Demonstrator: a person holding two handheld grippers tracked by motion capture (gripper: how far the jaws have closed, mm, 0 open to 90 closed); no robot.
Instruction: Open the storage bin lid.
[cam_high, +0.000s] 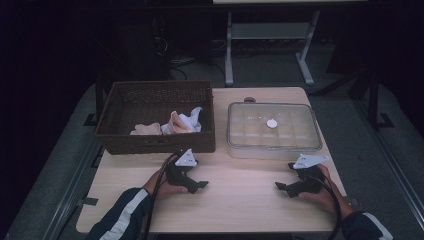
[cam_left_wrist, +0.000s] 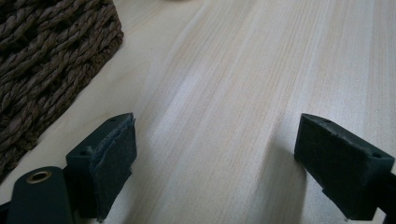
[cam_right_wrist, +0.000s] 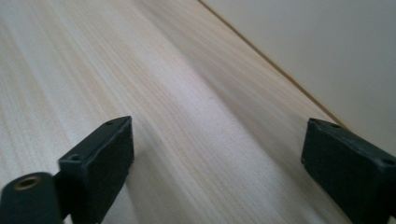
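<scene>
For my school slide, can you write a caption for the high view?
Two open grippers, left and right, rest on a wooden table before a wicker basket of crumpled cloths and a lidded clear box.

Dim room; pale wooden table (cam_high: 240, 200) on grey floor (cam_high: 350, 125), white-legged desk frame (cam_high: 270, 35) beyond it

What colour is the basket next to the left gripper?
Dark brown woven wicker basket; its weave shows best in the left gripper view.

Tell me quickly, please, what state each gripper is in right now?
Left gripper: open, holding nothing, resting low on the table near the basket.
Right gripper: open, holding nothing, low over the bare table.
</scene>
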